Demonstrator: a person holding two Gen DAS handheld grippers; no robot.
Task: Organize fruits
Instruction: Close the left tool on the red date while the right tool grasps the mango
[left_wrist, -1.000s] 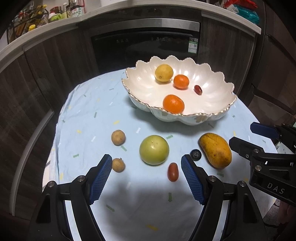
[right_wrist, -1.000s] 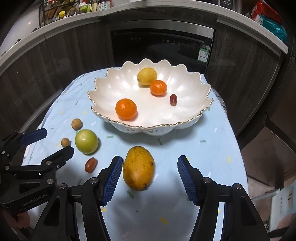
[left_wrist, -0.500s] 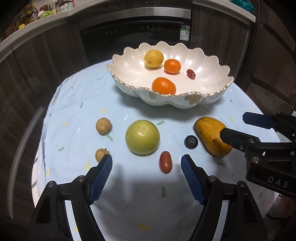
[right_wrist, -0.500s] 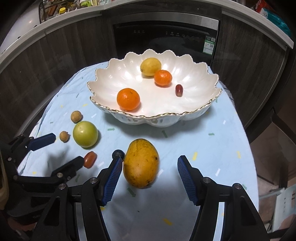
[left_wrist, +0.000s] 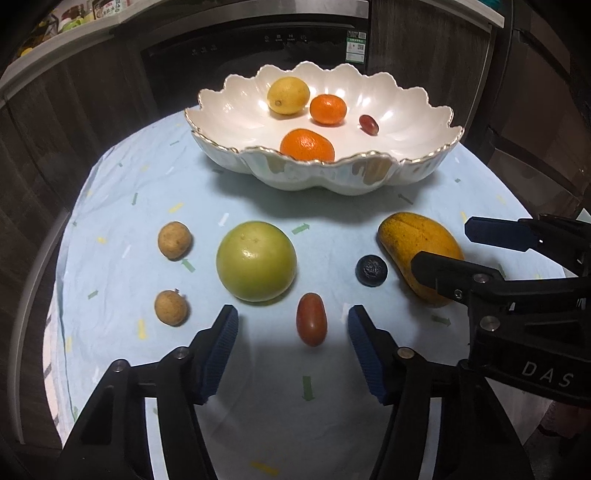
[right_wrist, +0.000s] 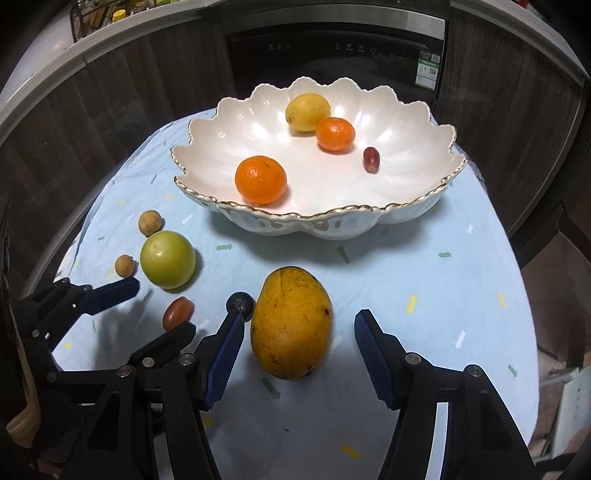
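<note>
The left gripper (left_wrist: 293, 336) points down at the table with its jaws apart; they have just been narrowing, and the small red tomato (left_wrist: 311, 319) lies between the blue pads (left_wrist: 225, 341), which do not touch it. The right gripper (right_wrist: 299, 350) is likewise spread, its pads standing on either side of the lower half of the mango (right_wrist: 291, 323) without visible contact. Just beside the mango's upper left end sits a dark blueberry (right_wrist: 241, 303). Further left on the pale blue cloth (left_wrist: 258, 406) lie a large green fruit (left_wrist: 256, 261) and two small brown fruits (left_wrist: 174, 240), all apart from one another. Beyond them stands the scalloped white bowl (left_wrist: 417, 166), which already holds a lemon (left_wrist: 288, 95), two oranges (left_wrist: 307, 144) and a red grape (left_wrist: 369, 124). In my judgement both tools are at the reach-and-grasp step, with six fruits yet to be transferred. The next move calls for each gripper to close squarely: gently on the tomato, which would bruise or squirt sideways, and low enough on the mango to stop it rolling. The right gripper's body reads "DAS" (left_wrist: 546, 371). The appliance behind carries a green-and-white label (right_wrist: 427, 68), too small to read.
</note>
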